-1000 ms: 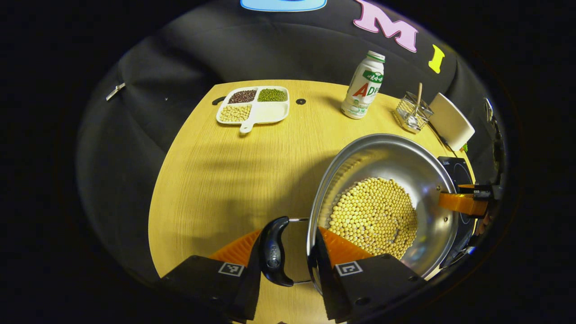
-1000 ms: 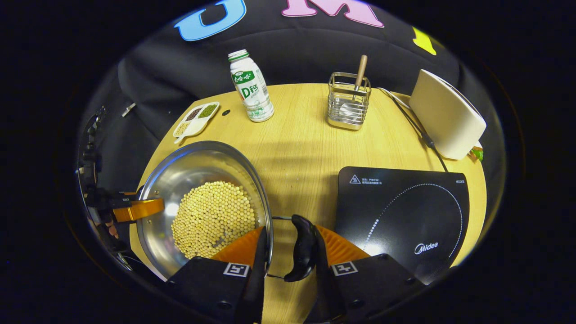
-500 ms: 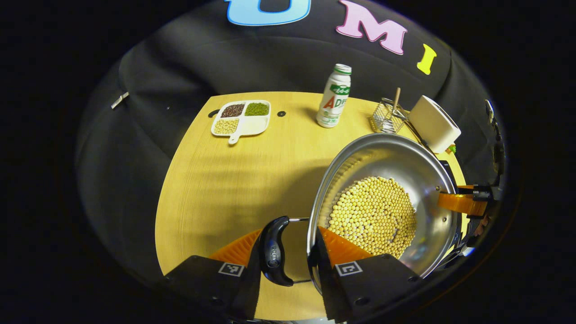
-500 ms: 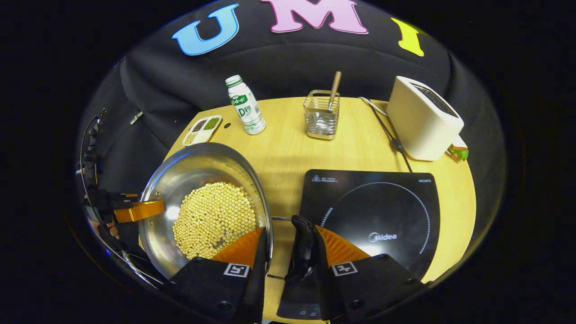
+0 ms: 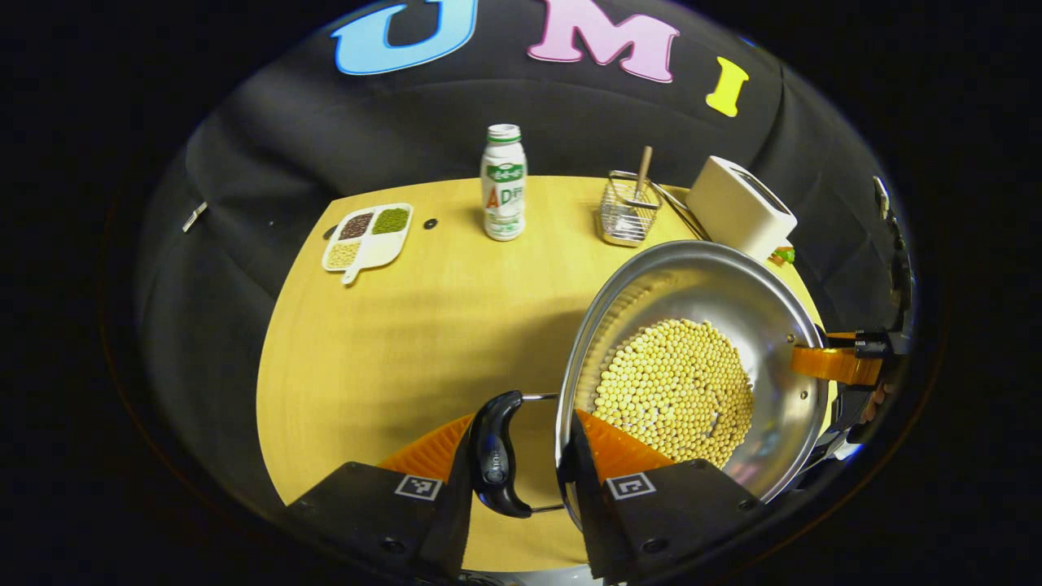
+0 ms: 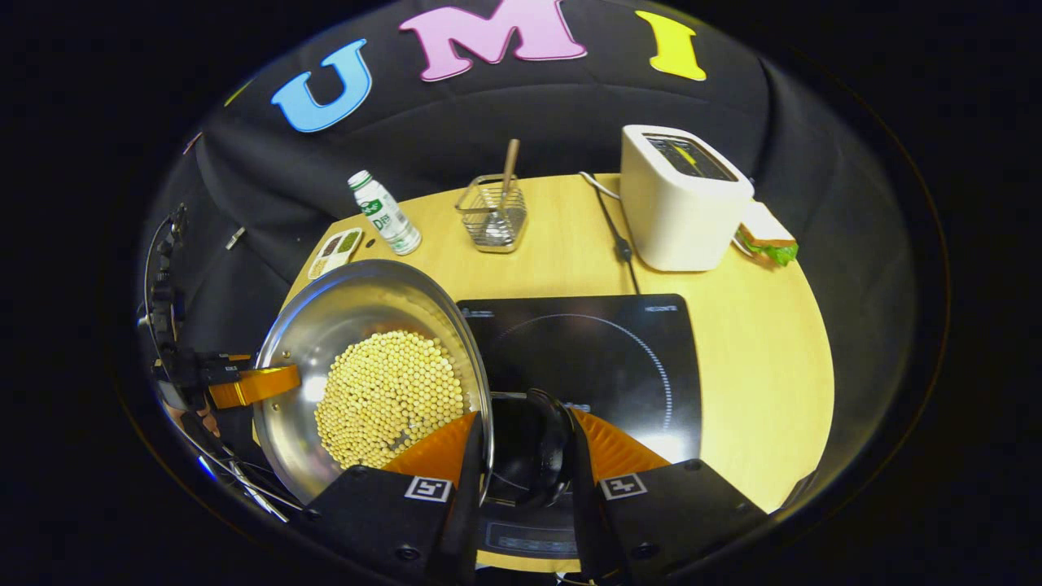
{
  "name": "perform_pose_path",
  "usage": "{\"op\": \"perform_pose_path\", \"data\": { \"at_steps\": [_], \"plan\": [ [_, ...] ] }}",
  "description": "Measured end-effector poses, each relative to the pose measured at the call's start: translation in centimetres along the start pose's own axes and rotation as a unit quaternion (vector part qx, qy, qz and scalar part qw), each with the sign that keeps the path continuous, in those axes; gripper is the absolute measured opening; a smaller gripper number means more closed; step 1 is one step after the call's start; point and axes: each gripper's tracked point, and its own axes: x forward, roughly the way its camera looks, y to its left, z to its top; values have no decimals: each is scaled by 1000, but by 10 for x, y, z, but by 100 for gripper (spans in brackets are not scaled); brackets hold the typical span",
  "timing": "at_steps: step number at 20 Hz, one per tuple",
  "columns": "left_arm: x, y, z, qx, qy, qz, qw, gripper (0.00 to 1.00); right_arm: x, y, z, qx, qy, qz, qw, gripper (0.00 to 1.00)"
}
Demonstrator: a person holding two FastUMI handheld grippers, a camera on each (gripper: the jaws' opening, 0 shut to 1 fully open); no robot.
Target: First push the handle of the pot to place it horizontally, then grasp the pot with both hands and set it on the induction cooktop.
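Observation:
A steel pot (image 5: 700,281) with yellow beans (image 5: 672,387) in it hangs above the wooden table, held from both sides. My left gripper (image 5: 521,423) is shut on its black side handle (image 5: 495,456) and rim, one finger inside the wall. In the right gripper view, my right gripper (image 6: 521,423) is shut the same way on the opposite handle (image 6: 537,443), which hovers over the black induction cooktop (image 6: 602,350). The pot (image 6: 358,301) overlaps the cooktop's left edge there. Each view shows the other gripper at the pot's far side: the right gripper (image 5: 838,364) and the left gripper (image 6: 252,384).
At the back of the table stand a white bottle (image 5: 503,195), a wire holder (image 6: 492,213) with a wooden-handled utensil, and a white toaster (image 6: 680,199) with its cable. A sandwich (image 6: 765,236) lies beside it. A divided tray (image 5: 366,238) of beans sits back left.
Both grippers have carried the pot to the right; the cooktop has come under the right handle. The grip on both handles is unchanged.

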Motion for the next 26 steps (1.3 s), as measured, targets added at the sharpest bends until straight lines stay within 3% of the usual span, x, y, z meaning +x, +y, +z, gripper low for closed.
{"op": "perform_pose_path", "data": {
  "at_steps": [6,12,26],
  "plan": [
    [22,-73,11,8,4,-18,1000,59,-8,-73,4,9,6,-15,1000,51],
    [42,-116,17,11,10,-26,1000,59,-6,-119,7,15,12,-23,1000,51],
    [69,-134,16,-6,17,-21,1000,59,16,-144,12,8,21,-15,1000,51]
  ]
}}
